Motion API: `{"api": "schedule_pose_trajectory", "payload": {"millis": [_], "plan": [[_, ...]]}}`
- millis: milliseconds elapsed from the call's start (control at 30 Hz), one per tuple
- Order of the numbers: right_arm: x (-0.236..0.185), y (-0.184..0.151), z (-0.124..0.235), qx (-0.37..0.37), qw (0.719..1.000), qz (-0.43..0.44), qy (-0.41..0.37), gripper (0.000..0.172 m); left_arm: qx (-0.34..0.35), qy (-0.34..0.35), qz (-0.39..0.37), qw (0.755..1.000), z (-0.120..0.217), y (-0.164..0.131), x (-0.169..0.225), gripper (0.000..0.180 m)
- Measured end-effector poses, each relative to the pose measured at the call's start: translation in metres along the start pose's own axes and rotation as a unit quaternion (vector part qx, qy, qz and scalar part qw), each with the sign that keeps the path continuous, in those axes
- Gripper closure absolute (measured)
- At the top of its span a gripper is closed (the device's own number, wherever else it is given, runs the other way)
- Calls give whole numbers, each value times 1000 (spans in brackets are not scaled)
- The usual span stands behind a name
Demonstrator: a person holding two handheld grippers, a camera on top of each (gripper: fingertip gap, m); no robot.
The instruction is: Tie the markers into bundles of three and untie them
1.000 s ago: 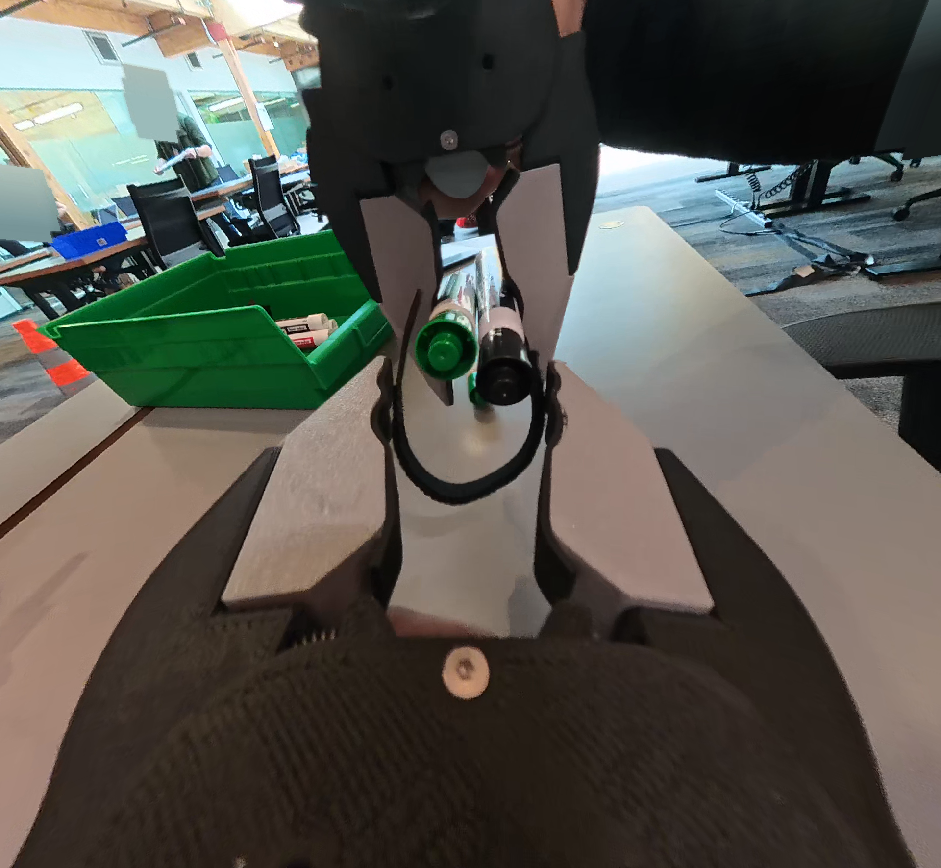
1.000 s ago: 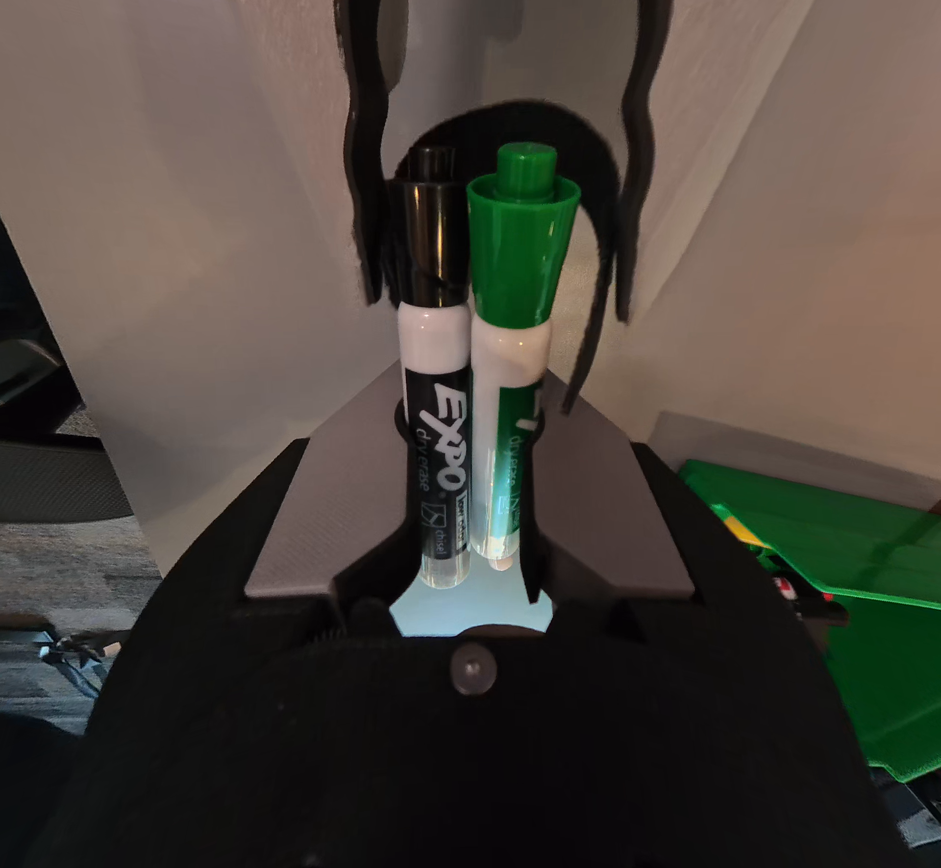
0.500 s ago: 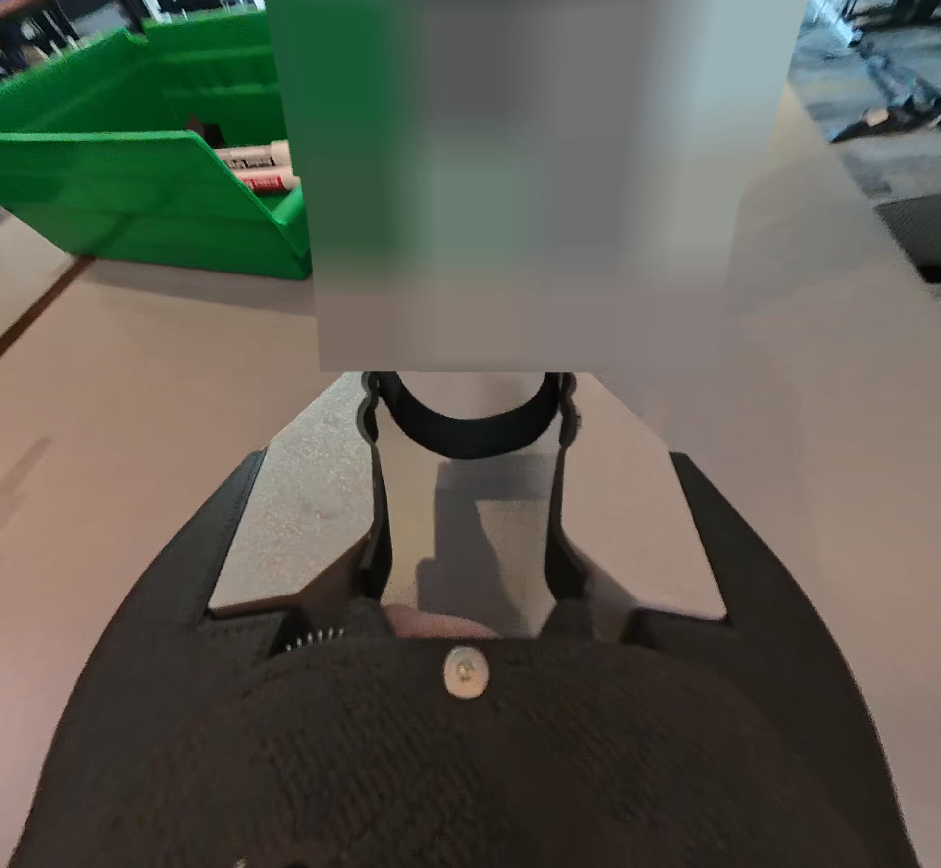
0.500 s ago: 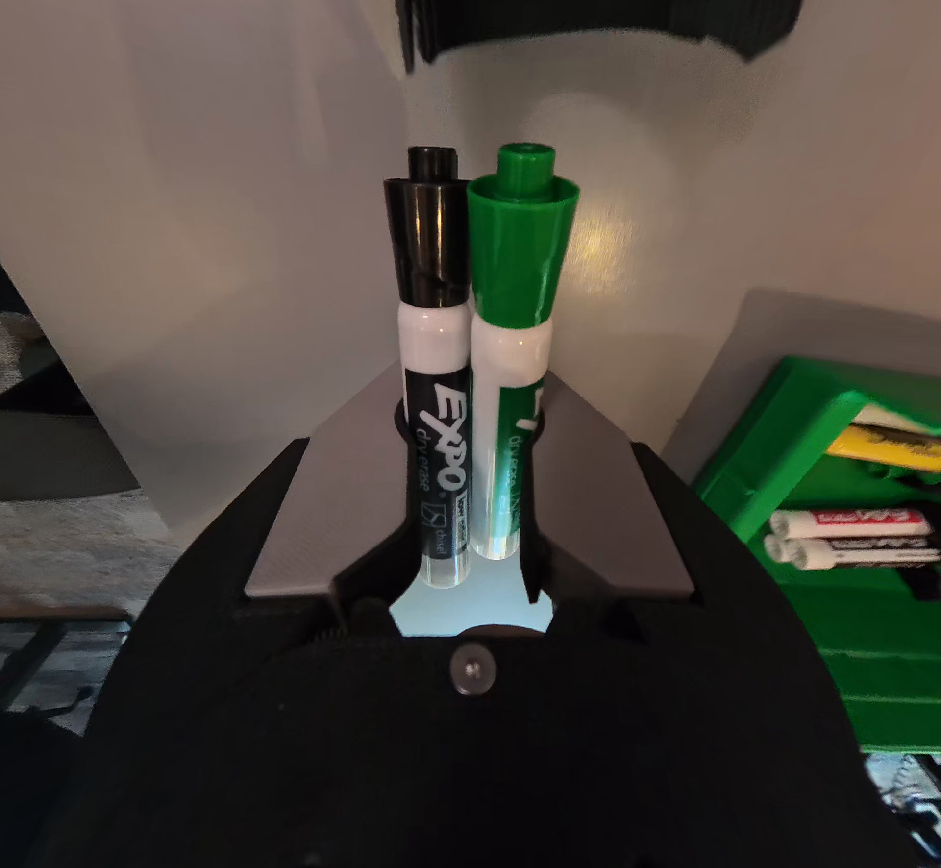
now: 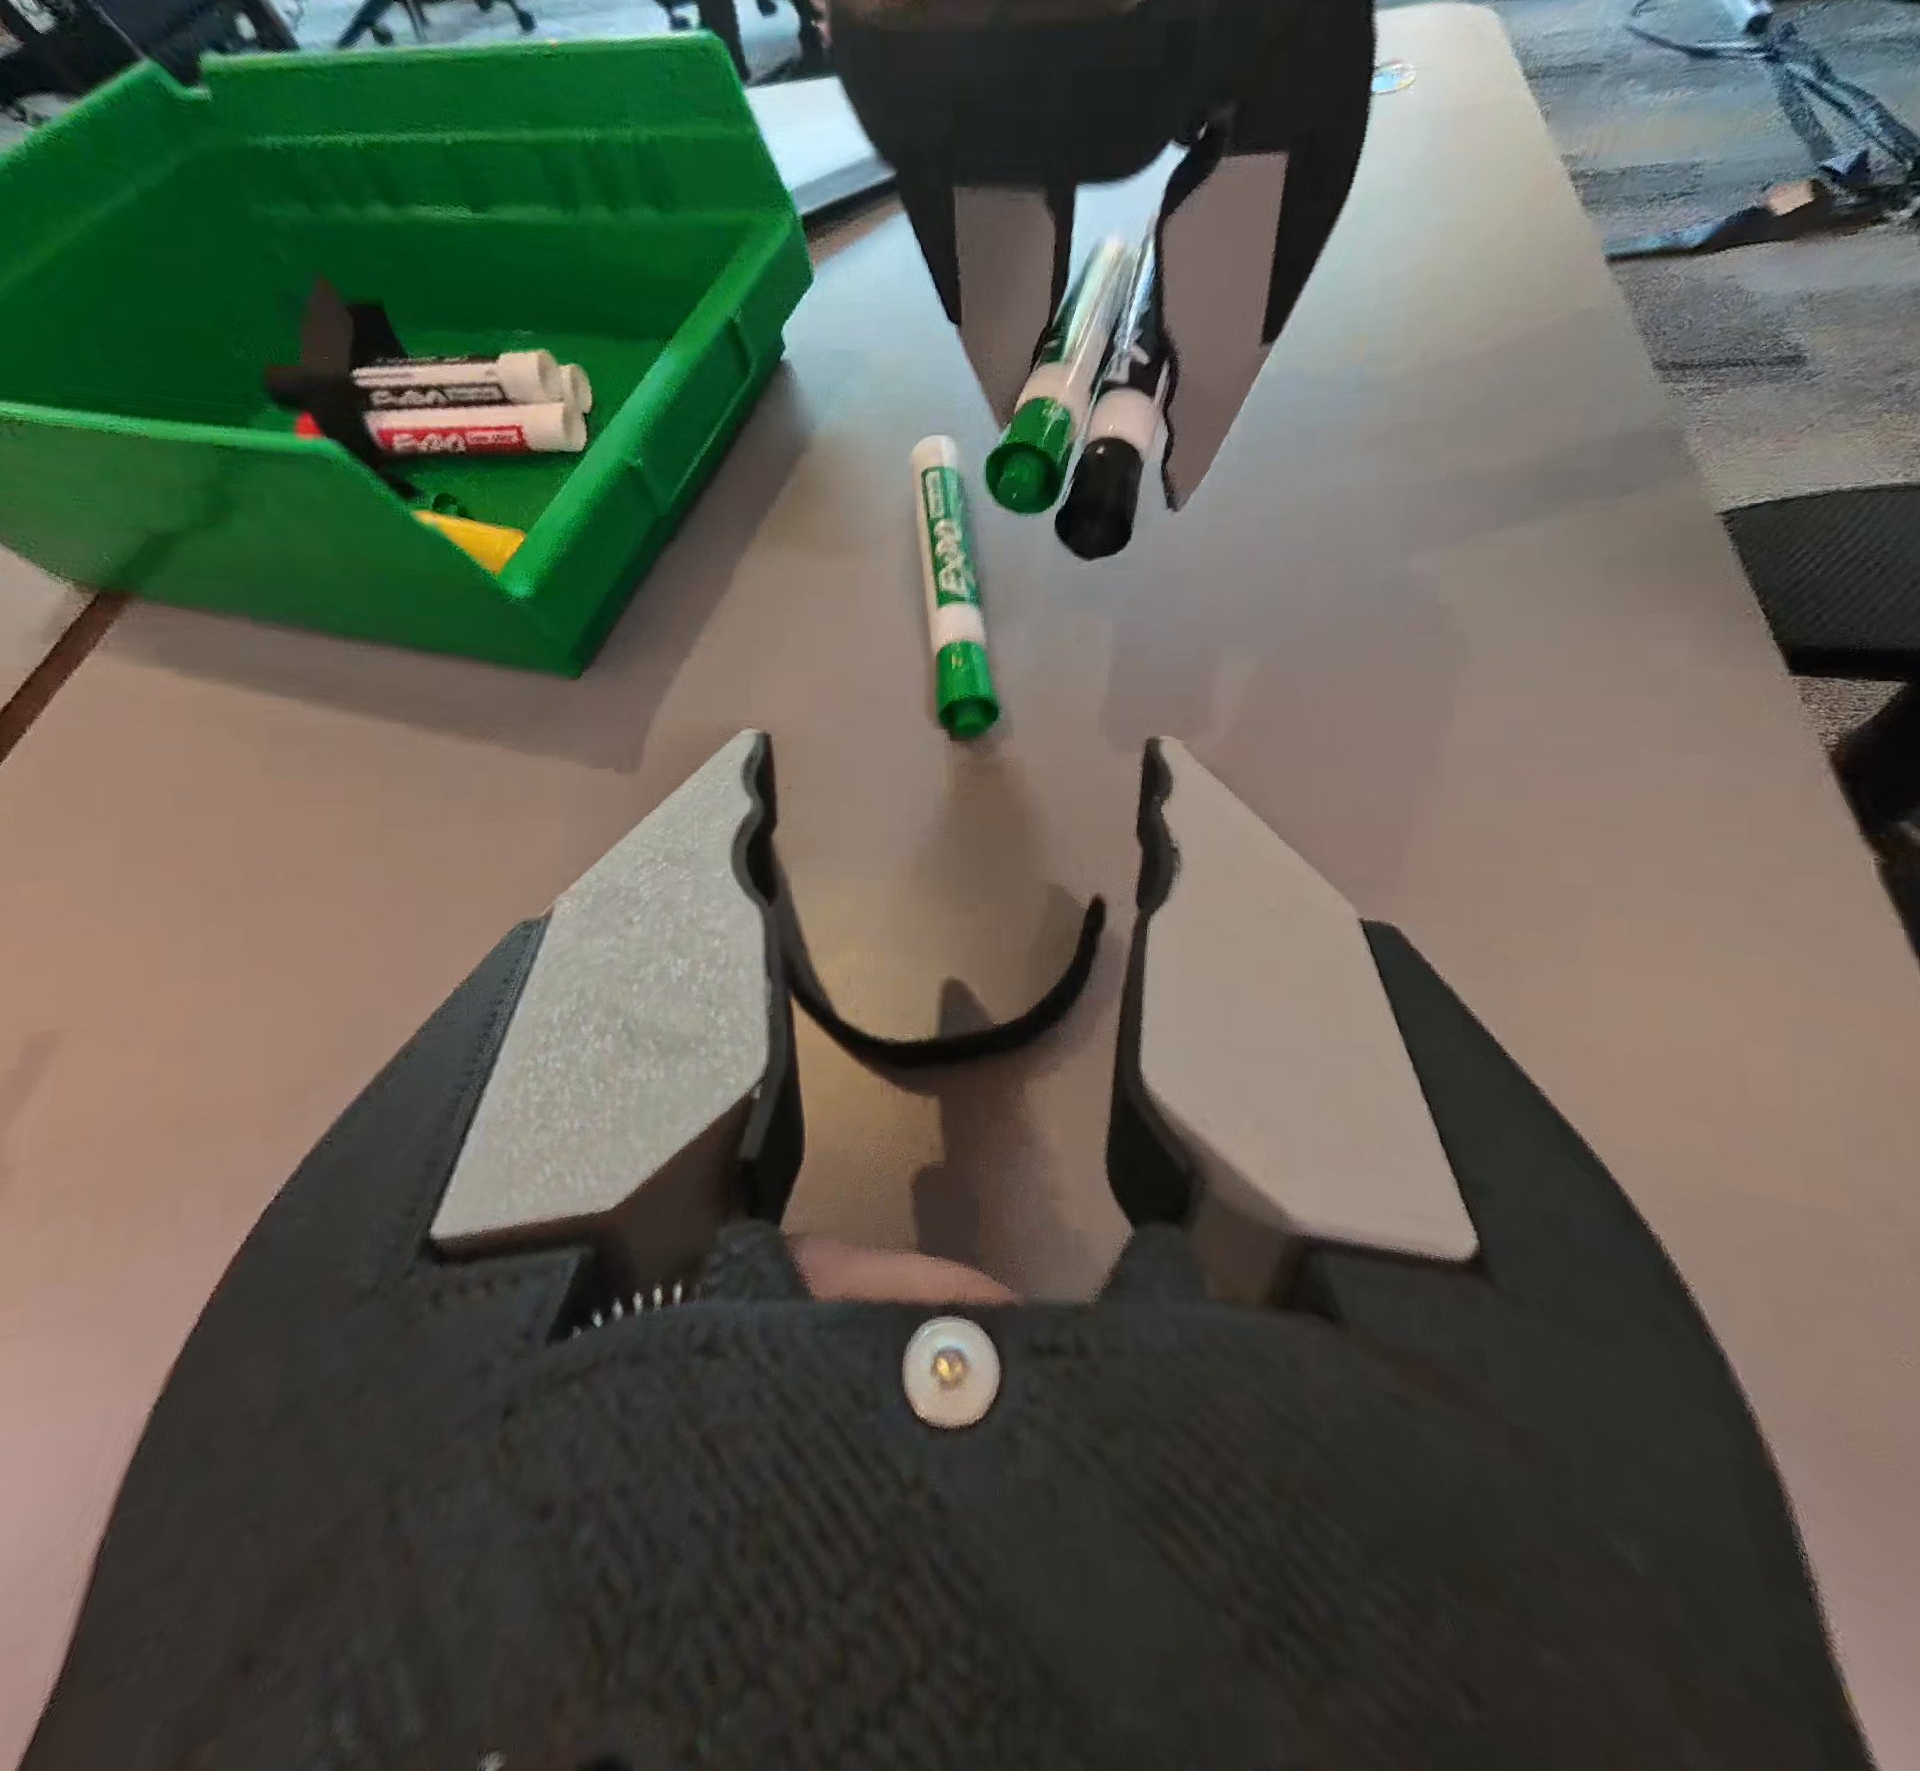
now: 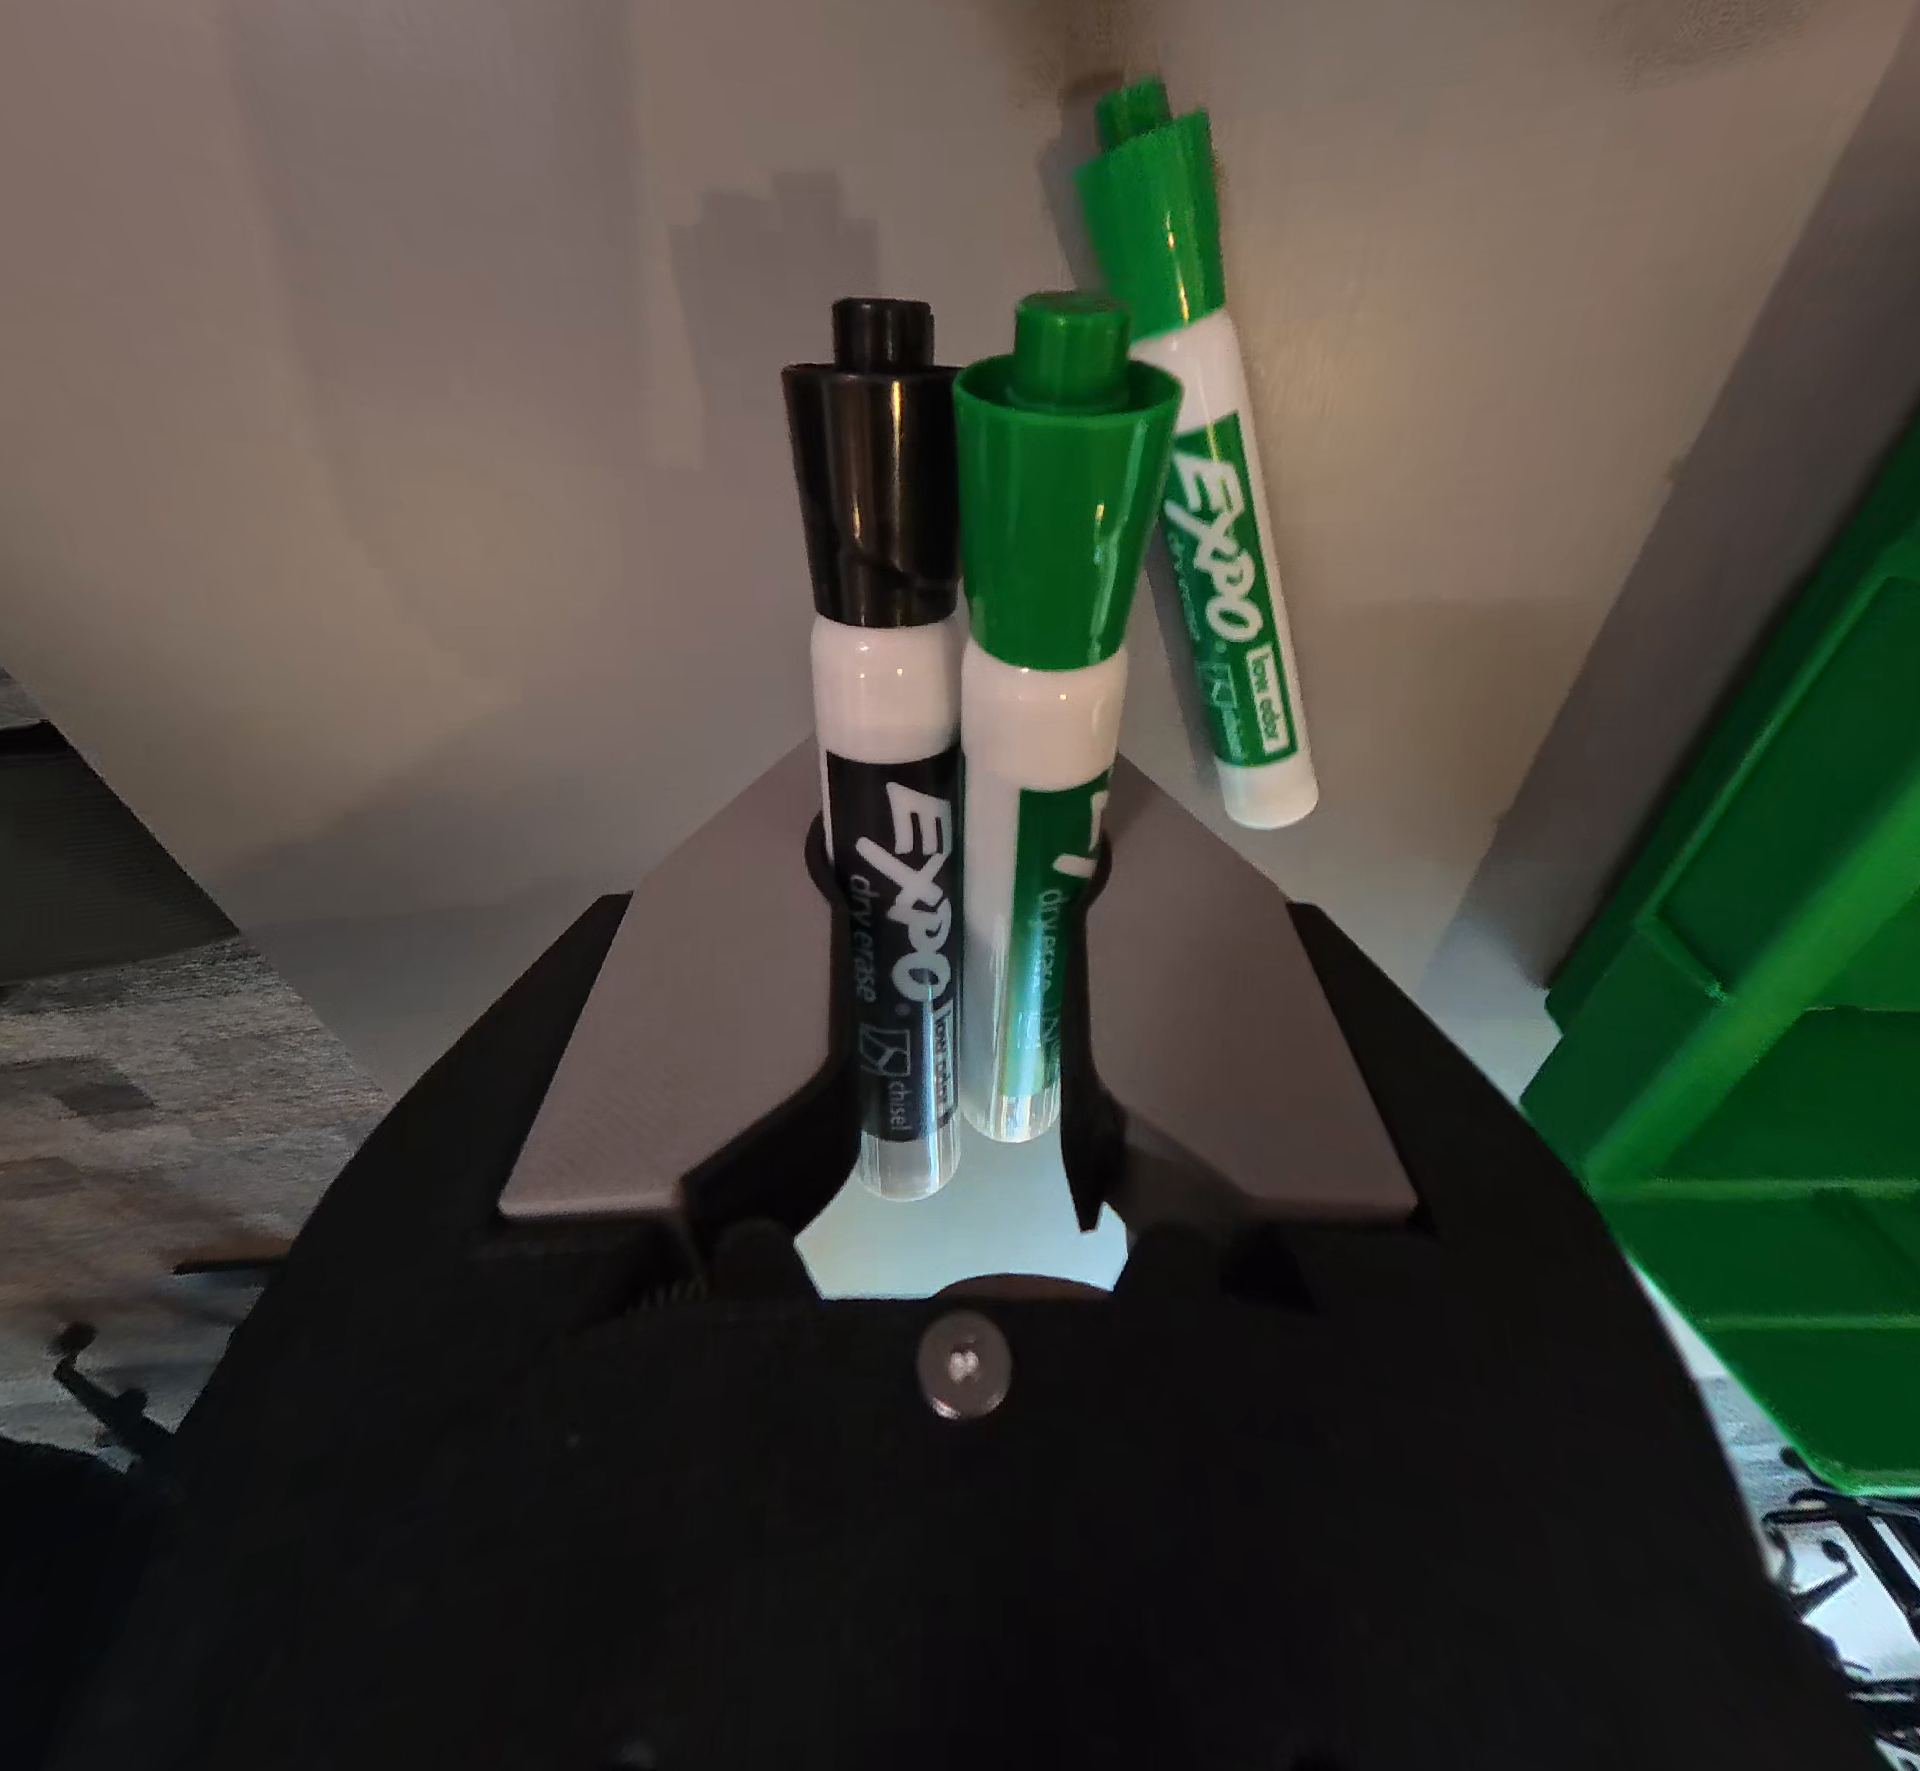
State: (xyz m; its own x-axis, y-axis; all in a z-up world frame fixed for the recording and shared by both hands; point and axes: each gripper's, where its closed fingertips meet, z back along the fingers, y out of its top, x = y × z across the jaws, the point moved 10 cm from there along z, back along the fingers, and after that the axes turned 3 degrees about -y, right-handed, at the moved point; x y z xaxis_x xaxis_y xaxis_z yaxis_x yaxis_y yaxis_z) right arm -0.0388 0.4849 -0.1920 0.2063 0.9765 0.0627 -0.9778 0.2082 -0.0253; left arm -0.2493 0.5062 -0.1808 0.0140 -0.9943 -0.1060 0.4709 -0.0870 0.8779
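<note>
Nearest, the left gripper point(image 5: 954, 786) stood wide, a limp black strap point(image 5: 935, 1035) drooping between its fingers. Beyond, a loose green marker point(image 5: 951, 578) lay on the table point(image 5: 1403, 682): light, stiff, slick, best pinched mid-barrel. Farther, the right gripper point(image 6: 961, 874) clamped a black marker point(image 6: 883, 786) and a green one point(image 6: 1039, 786).

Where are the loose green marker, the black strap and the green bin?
Loose green marker point(image 5: 954, 568): left wrist view, on its labelled barrel.
Black strap point(image 5: 935, 1046): left wrist view, bottom of its curve between the open fingers.
Green bin point(image 5: 260, 516): left wrist view, front wall.
</note>
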Motion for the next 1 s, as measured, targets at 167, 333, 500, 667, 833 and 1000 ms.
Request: {"api": "schedule_pose_trajectory", "payload": {"millis": [167, 333, 500, 667, 833, 1000], "plan": [[-1, -15, -4, -17, 1000, -9, 2, 135, -100, 14, -32, 994, -50, 1, 2, 114], [-3, -24, -10, -34, 999, -11, 2, 135, -144, 13, -23, 989, -90, -4, -4, 121], [-1, -27, -12, -45, 999, -12, -2, 135, -153, -2, -3, 988, -104, 0, -10, 142], [1, -29, -15, -48, 999, -16, 3, 135, -155, -5, 2, 988, -106, 0, -14, 166], [3, -29, -16, -51, 998, -21, 6, 135, -162, -25, -22, 986, -97, -1, -15, 166], [4, -28, -15, -55, 998, -22, 7, 135, -133, -35, -14, 990, -68, 8, -29, 167]]}}
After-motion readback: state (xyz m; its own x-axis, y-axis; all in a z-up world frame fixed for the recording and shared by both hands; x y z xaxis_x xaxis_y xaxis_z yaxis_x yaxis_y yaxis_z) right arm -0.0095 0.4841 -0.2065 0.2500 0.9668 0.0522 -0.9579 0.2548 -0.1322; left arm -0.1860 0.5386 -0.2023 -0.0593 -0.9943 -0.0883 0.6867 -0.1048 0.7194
